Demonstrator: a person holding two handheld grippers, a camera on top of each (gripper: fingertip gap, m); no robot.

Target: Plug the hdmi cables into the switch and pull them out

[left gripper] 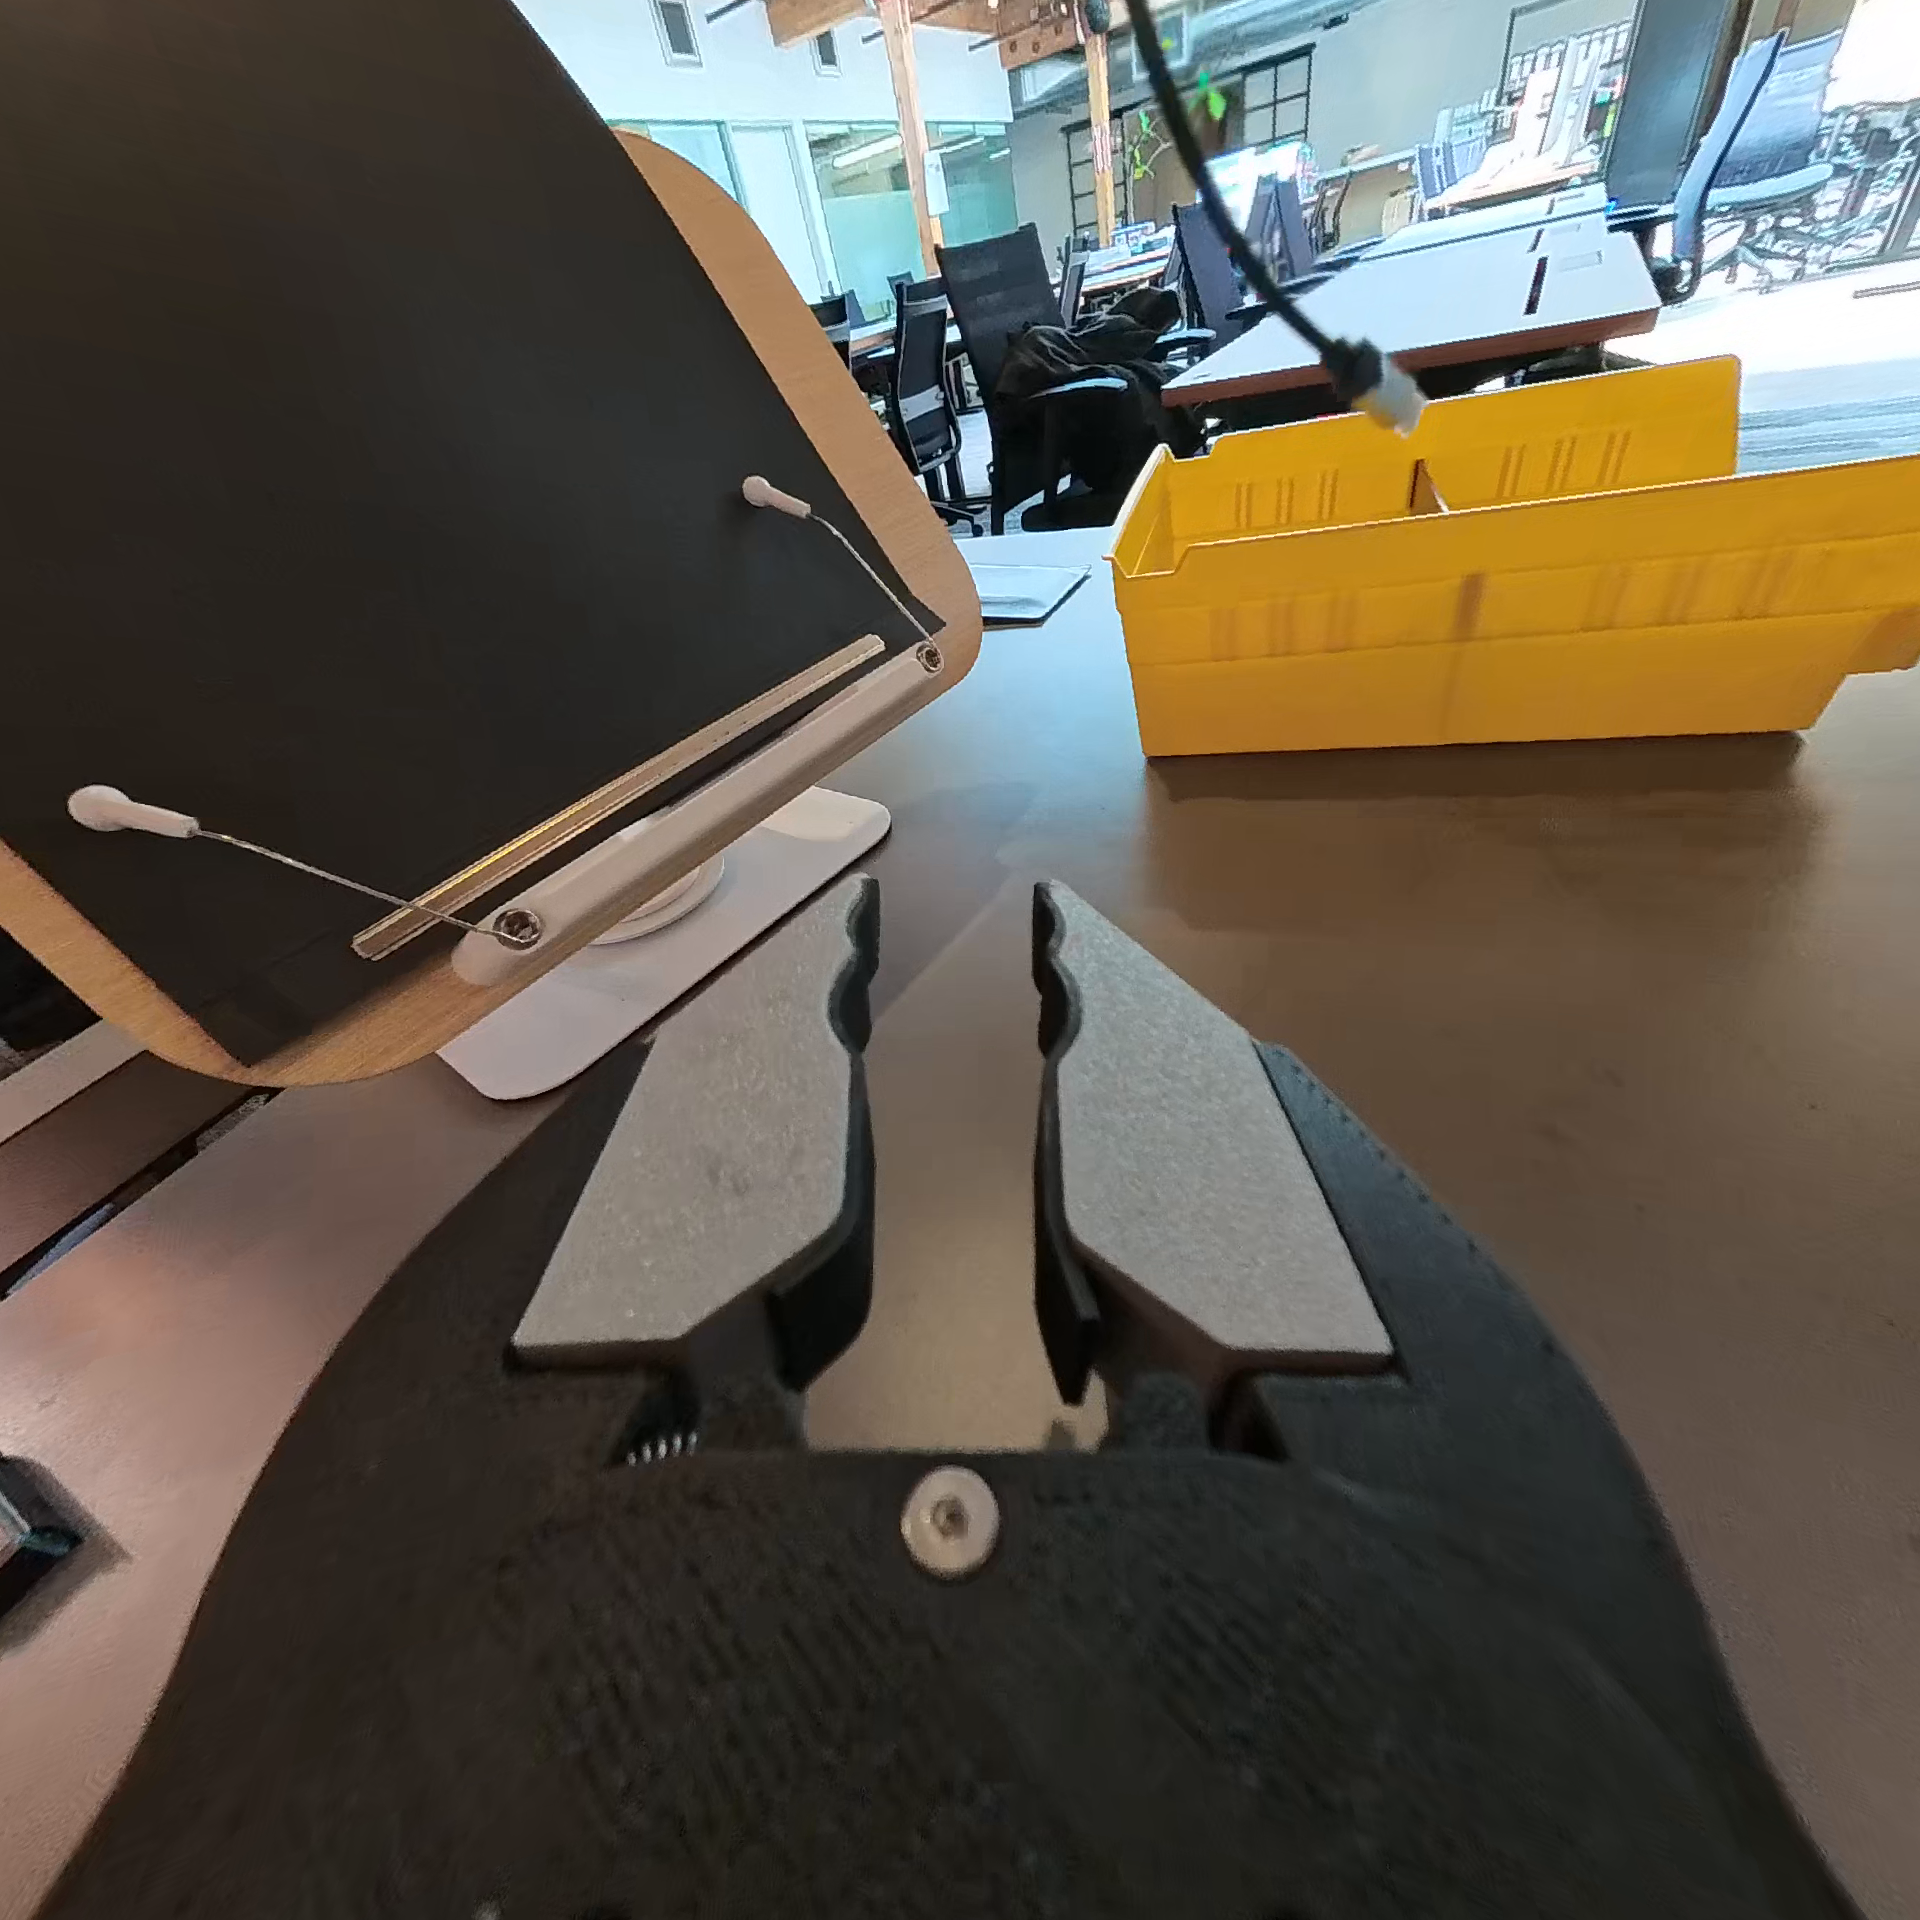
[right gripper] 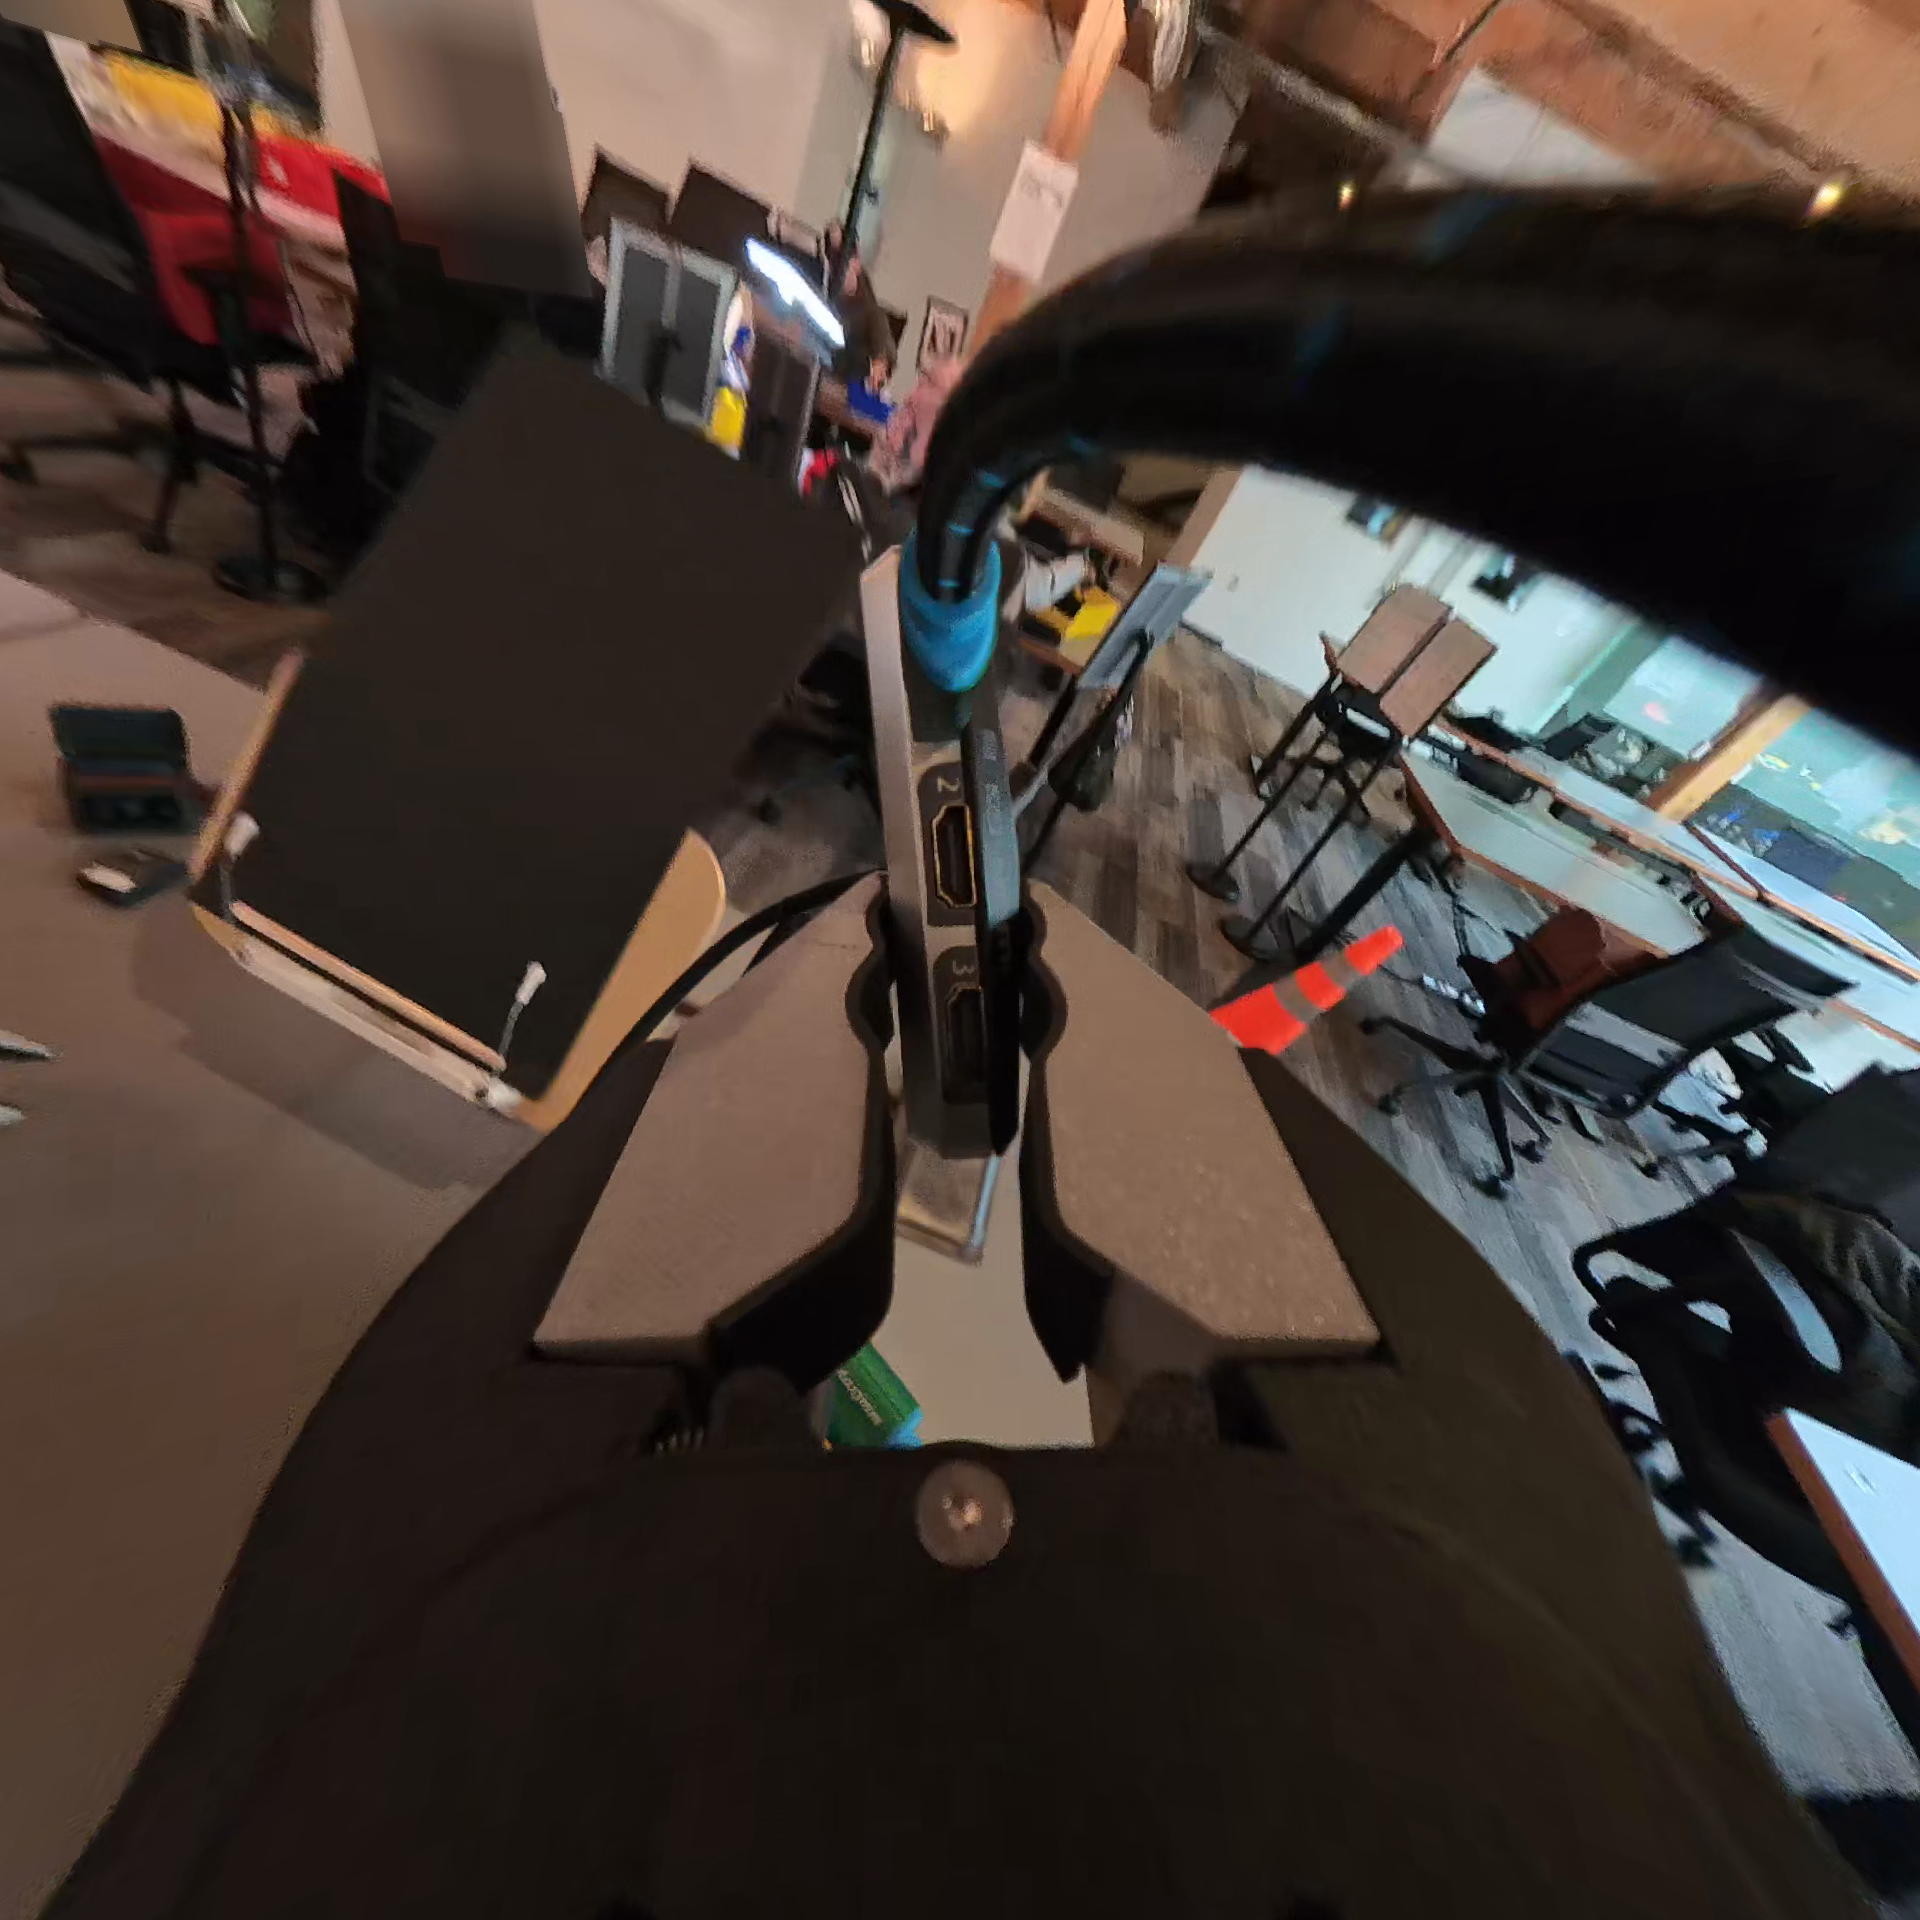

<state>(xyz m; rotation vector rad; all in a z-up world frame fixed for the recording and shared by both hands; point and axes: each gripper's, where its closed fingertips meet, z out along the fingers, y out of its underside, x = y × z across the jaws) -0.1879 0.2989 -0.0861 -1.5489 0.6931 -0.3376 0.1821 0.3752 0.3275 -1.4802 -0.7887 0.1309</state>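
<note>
Right tool [right gripper: 956, 997] clamps slim grey metal HDMI switch [right gripper: 935, 883], frame centre | rigid, slick: grip flat faces | left tool [left gripper: 954, 966] released, empty

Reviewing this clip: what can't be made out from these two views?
- Right wrist view: the switch is gripped between the right gripper fingers, which cover its lower part; its far end is hidden by the blue cable collar.
- Same view: the black cable is blurred and runs off the right edge.
- Left wrist view: the left gripper is empty; the dangling cord is cut off at the top edge, and the yellow bin hides its contents.
</note>
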